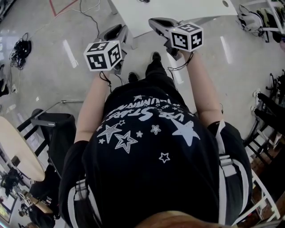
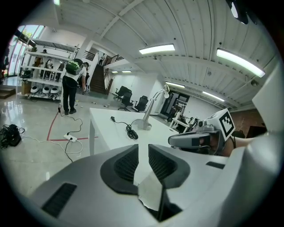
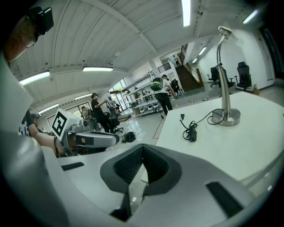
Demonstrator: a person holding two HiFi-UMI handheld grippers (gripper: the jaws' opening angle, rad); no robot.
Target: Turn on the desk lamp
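Star-printed black shirt (image 1: 151,133) fills the head view, and beyond it both forearms reach toward the edge of the white desk (image 1: 178,11). On the left gripper (image 2: 143,147) the jaws are released, with a clear gap between the pads and nothing in it. On the right gripper (image 3: 143,148) the jaws are clenched, tips meeting on nothing. On the desk, well ahead of both, the desk lamp (image 3: 224,75) stands upright on its round base. Its black cord (image 3: 191,131) lies bunched beside it.

open lab hall: shelving racks (image 2: 42,66), office chairs (image 2: 126,98)
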